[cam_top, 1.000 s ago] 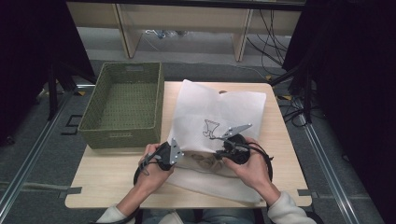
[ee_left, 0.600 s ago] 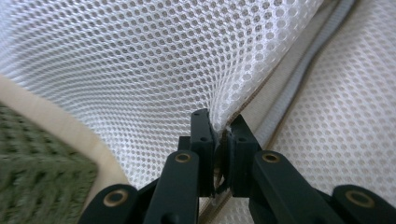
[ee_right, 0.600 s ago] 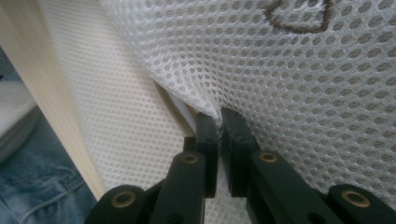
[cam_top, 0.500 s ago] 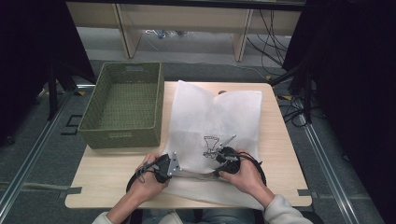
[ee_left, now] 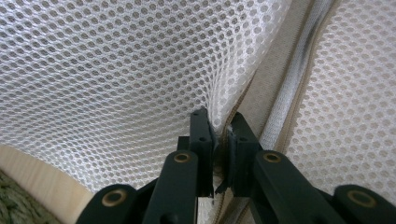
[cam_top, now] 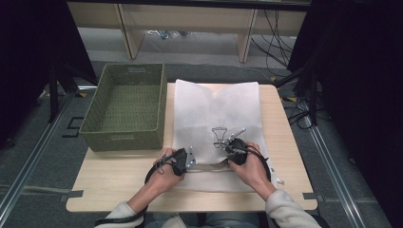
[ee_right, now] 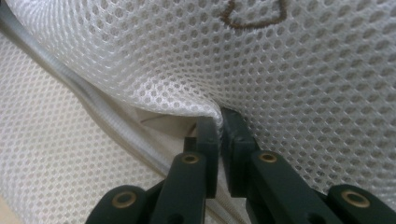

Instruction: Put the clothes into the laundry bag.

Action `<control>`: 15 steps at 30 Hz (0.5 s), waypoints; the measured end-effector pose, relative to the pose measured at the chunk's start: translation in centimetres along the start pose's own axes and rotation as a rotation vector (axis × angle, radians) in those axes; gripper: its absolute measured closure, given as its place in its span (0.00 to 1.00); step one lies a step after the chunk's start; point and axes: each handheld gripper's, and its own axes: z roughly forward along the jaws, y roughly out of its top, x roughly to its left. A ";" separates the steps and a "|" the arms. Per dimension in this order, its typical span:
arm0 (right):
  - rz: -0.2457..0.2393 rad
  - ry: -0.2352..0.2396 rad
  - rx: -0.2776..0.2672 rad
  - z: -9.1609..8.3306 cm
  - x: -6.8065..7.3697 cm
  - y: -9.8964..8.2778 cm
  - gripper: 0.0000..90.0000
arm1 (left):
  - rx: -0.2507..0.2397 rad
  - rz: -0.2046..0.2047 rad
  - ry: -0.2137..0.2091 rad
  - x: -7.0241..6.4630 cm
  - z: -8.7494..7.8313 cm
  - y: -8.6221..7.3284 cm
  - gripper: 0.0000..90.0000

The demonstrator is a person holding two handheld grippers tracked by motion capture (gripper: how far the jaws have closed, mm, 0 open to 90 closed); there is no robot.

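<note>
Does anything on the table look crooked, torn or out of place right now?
Nothing damaged or spilled. The white mesh bag lies flat, except its near edge, pinched up by the left claw and right claw. The green basket sits square.

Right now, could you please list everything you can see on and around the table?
Mesh laundry bag: one, white with a zip along its near edge, spread flat on the table's right half.
Basket: one, olive-green woven, on the table's left half, beside the bag.
Table: one, light wood, centre of the high view.
Cables: several, dark, on the floor beyond the table.
Left gripper: one, black, fingers shut on the bag's near edge.
Right gripper: one, black, fingers shut on the same edge.
Hands: two, left hand and right hand, at the table's near side.
</note>
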 end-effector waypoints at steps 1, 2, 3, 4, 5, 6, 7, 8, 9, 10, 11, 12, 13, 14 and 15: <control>0.004 -0.009 0.002 0.0 -0.1 0.0 0.97 | 0.003 0.000 -0.002 0.2 0.0 0.1 0.91; -0.007 -0.009 0.003 -0.1 -0.1 0.1 0.97 | 0.001 -0.007 -0.002 0.2 0.0 0.2 0.91; -0.012 0.021 -0.007 -0.5 -0.4 0.1 0.97 | -0.012 -0.020 -0.011 0.4 -0.4 0.2 0.91; -0.001 0.047 -0.014 -0.8 -0.5 0.0 0.97 | -0.012 -0.020 -0.011 0.4 -0.4 0.2 0.91; -0.004 0.074 -0.020 -1.2 -0.8 -0.1 0.96 | -0.039 -0.047 -0.003 0.3 -0.9 0.1 0.90; -0.009 0.096 -0.025 -1.6 -1.0 -0.3 0.96 | -0.039 -0.047 -0.003 0.3 -0.9 0.1 0.90; -0.019 0.125 -0.034 -2.2 -1.0 -0.4 0.96 | -0.038 -0.034 0.000 0.3 -1.2 0.0 0.90; -0.019 0.125 -0.034 -2.2 -1.0 -0.4 0.96 | -0.042 -0.024 0.002 0.1 -1.4 -0.1 0.90; -0.060 0.137 -0.023 -2.6 -0.7 -0.6 0.95 | -0.035 -0.009 -0.001 0.0 -1.6 -0.1 0.90; -0.060 0.137 -0.023 -2.6 -0.7 -0.6 0.95 | -0.035 -0.008 -0.004 -0.1 -1.6 -0.2 0.90; -0.088 0.150 -0.005 -2.7 -0.5 -0.7 0.95 | -0.022 0.003 -0.010 -0.2 -1.7 -0.3 0.90; -0.105 0.160 0.010 -2.6 -0.4 -0.8 0.96 | -0.011 0.012 -0.017 -0.2 -1.6 -0.3 0.90; -0.104 0.170 0.029 -2.3 -0.2 -0.9 0.96 | -0.006 0.015 -0.025 -0.3 -1.6 -0.4 0.90; -0.098 0.177 0.052 -1.9 -0.2 -1.0 0.96 | -0.004 0.017 -0.031 -0.4 -1.5 -0.5 0.90; -0.111 0.180 0.082 -1.1 -0.3 -1.0 0.97 | 0.004 0.025 -0.043 -0.6 -1.3 -0.6 0.90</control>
